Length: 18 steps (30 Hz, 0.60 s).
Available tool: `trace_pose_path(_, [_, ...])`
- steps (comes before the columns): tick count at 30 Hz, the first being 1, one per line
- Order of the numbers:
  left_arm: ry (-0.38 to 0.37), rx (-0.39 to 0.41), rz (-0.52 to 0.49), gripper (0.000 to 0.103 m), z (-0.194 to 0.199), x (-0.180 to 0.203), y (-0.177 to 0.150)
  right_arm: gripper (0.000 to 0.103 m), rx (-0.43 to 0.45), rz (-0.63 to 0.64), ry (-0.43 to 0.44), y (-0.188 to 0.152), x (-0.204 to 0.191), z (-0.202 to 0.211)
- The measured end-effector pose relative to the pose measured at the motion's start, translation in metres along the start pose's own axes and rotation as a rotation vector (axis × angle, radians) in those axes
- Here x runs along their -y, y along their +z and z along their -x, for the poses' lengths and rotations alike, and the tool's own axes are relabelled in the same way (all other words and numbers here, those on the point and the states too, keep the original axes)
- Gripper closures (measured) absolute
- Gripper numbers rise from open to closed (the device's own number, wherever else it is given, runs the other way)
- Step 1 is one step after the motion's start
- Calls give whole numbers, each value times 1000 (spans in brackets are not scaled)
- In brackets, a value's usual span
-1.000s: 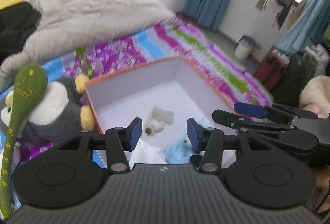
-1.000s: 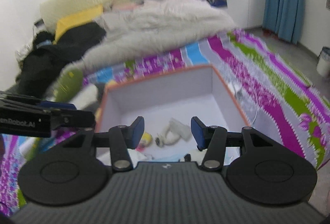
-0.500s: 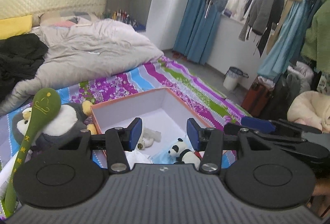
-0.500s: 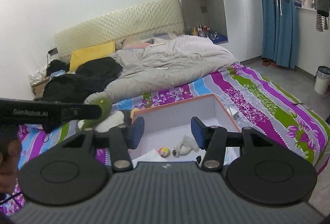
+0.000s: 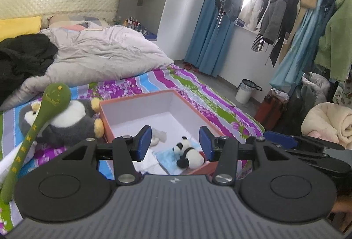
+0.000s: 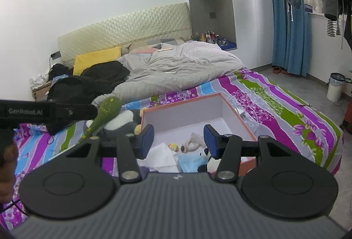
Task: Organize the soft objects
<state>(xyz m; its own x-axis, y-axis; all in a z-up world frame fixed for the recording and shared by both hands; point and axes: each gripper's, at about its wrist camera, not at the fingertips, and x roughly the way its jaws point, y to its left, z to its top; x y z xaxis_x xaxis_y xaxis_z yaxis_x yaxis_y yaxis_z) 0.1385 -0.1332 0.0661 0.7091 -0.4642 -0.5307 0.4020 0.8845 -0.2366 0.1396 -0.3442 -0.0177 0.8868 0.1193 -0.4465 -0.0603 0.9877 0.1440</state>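
Note:
An open orange-rimmed white box lies on the striped bed. Inside it lie a small panda plush, a white soft toy, a white cloth and a blue cloth. A grey and white penguin plush lies left of the box with a green plush spoon across it. My left gripper is open and empty above the box's near end. My right gripper is open and empty, also above the box.
A grey duvet and black clothes cover the far bed. A white bin stands on the floor at right, near hanging clothes and a rolled cream blanket.
Both grippers have lifted and pulled back from the box, so more of the room shows. The panda plush now lies in view in the box. Both stay open.

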Motion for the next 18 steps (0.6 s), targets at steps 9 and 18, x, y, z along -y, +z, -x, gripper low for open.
trace_pose_path(9, [20, -29, 10, 49, 8, 4, -36, 50, -10, -8, -23, -18, -5, 10])
trace_pose_path(18, [18, -48, 42, 49, 5, 1, -55, 50, -34, 0, -48, -37, -13, 15])
